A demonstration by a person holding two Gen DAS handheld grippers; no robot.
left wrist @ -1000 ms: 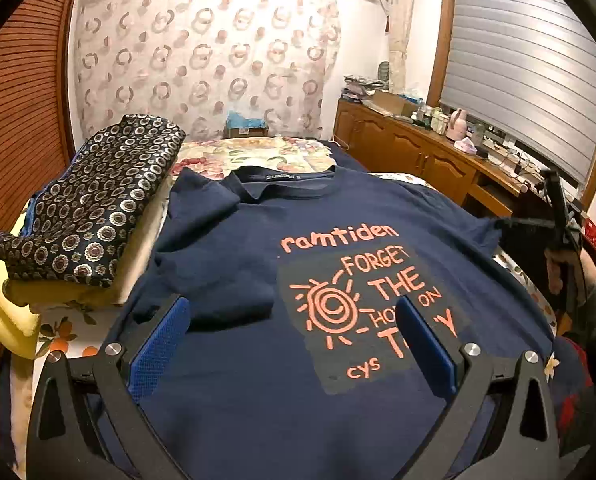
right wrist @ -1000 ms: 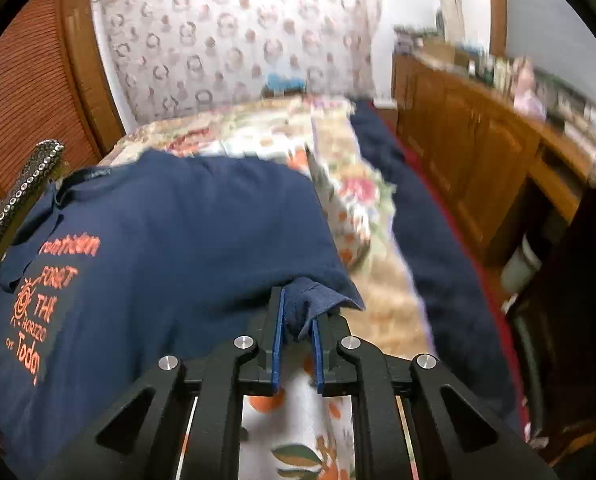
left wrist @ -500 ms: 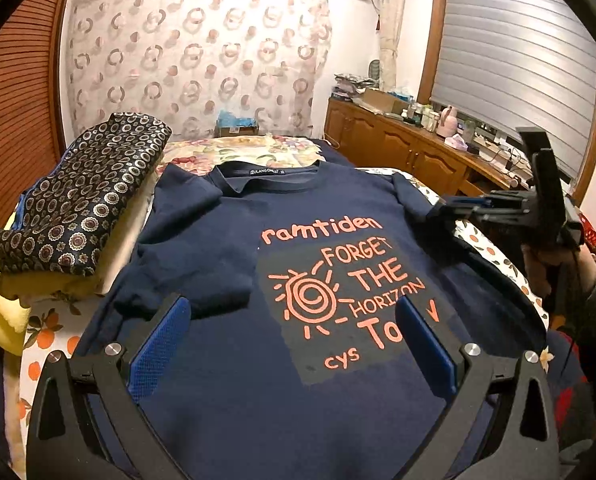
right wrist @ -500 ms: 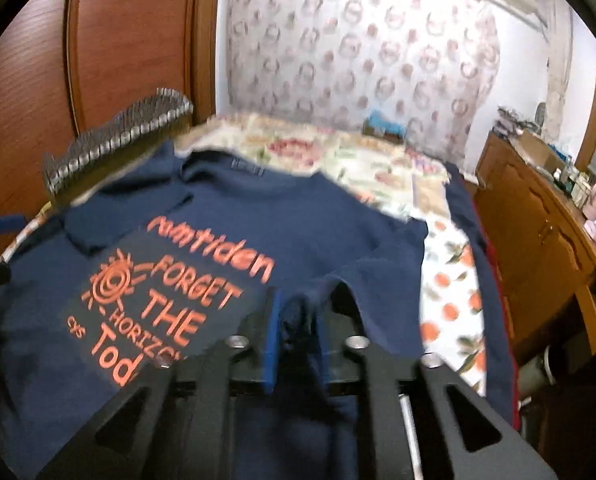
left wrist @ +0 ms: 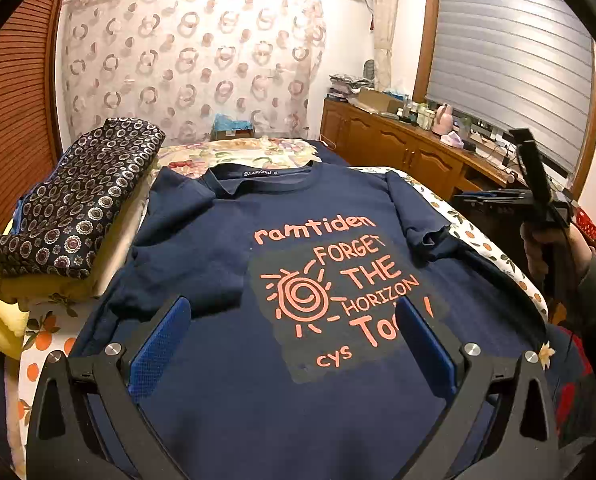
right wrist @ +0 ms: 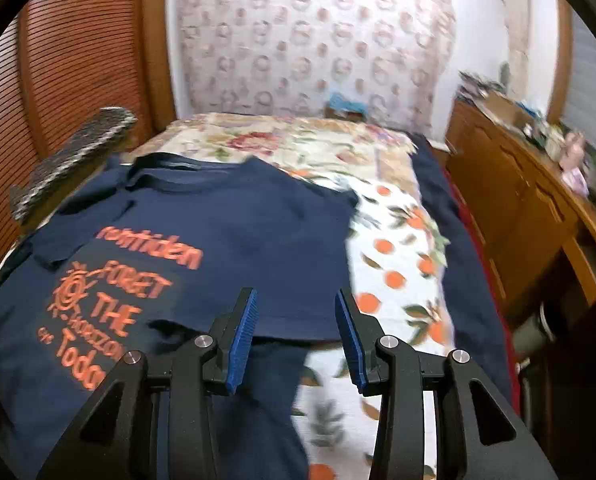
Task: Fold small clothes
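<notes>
Dark blue cotton T-shirt with orange letters (left wrist: pixel 290 280) spread flat, front up, on the bed with the white orange-and-flower sheet (right wrist: pixel 397 272), both short sleeves folded in over the chest, the collar at the far end. Left black gripper with blue pads (left wrist: pixel 294 340) spread wide and holding nothing, low over the near hem; right black gripper with blue pads (right wrist: pixel 298 336) also let go and holding nothing, over the shirt's right edge beside the bare sheet. Pile of folded clothes with a dark ring-pattern cloth on top (left wrist: pixel 74 200) close along the shirt's left edge; brown wooden cabinet (left wrist: pixel 397 152) past the bed on the right.
</notes>
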